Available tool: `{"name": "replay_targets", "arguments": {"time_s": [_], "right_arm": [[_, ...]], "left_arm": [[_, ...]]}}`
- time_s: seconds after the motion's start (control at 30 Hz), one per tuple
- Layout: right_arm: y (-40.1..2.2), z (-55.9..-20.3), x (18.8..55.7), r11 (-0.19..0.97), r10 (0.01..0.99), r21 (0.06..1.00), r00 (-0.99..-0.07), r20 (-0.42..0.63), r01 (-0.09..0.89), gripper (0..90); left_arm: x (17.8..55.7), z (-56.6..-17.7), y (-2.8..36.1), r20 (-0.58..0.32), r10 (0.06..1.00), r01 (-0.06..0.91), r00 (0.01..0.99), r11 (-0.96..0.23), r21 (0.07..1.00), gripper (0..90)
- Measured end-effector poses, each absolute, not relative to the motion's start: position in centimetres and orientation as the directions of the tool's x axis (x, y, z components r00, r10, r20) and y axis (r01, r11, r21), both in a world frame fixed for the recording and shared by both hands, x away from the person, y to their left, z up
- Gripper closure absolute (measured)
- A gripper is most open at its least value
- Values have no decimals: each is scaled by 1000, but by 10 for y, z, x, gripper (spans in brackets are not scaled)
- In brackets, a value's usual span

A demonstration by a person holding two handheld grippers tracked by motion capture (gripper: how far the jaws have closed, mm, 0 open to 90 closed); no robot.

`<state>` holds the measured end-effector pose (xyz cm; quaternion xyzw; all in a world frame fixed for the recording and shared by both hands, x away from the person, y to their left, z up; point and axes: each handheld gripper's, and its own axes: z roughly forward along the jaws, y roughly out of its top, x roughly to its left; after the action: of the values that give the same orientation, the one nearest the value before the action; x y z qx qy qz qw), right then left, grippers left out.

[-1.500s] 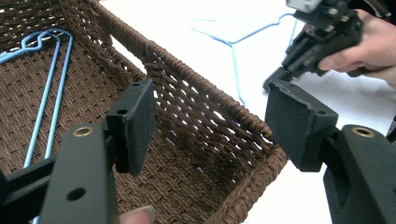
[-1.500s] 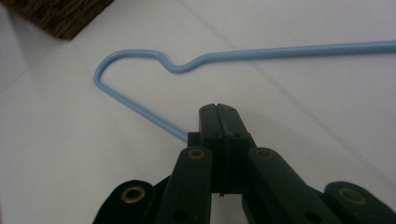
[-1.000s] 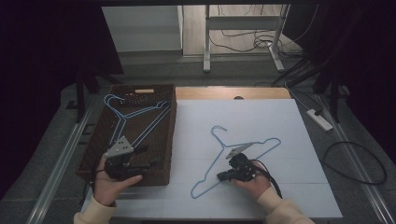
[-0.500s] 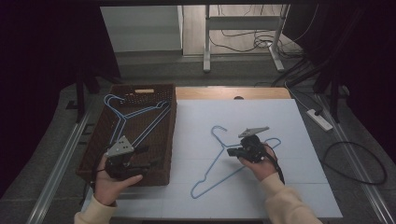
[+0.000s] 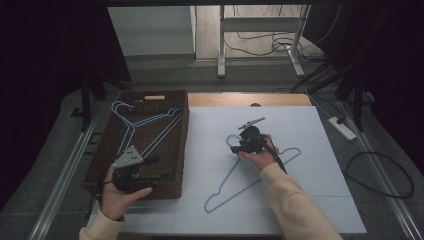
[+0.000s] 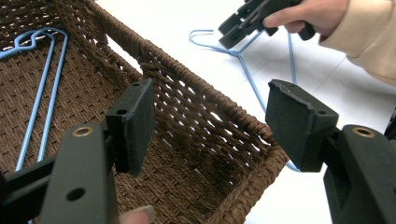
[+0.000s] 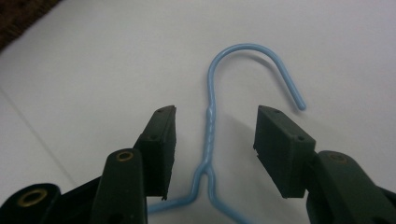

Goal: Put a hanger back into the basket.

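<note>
High view: your right gripper (image 5: 243, 141) is hovering at the neck of the thin blue wire hanger (image 5: 250, 181) lying flat on the white foam mat (image 5: 320, 200).

Left gripper view: your left gripper (image 6: 210, 126) is standing apart astride the brown woven wicker basket (image 6: 224, 126) rim, pads not pressing.

Right gripper view: jaws have just been opening, straddling the twisted neck untouched.

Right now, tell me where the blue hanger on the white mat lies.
In the high view the blue hanger lies flat on the white mat, right of the wicker basket; the right claw hovers open astride its neck, below the hook.
</note>
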<state>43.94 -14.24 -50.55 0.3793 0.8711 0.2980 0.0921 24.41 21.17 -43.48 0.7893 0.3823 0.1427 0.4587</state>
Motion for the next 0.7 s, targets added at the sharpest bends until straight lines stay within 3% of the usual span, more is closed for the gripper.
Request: {"name": "replay_targets", "arguments": {"time_s": [0.33, 0.47, 0.7], "right_arm": [[-121, -509, 450, 621, 709, 497, -705, -28, 606, 675], [-114, -506, 451, 623, 720, 456, -694, -16, 636, 852], [-120, -506, 452, 524, 782, 471, -620, 65, 710, 865]], "left_arm": [[244, -434, 212, -121, 735, 469, 668, -289, 835, 339], [243, -433, 211, -118, 734, 466, 669, -290, 836, 339], [242, -433, 209, -118, 731, 464, 672, -292, 836, 339]]}}
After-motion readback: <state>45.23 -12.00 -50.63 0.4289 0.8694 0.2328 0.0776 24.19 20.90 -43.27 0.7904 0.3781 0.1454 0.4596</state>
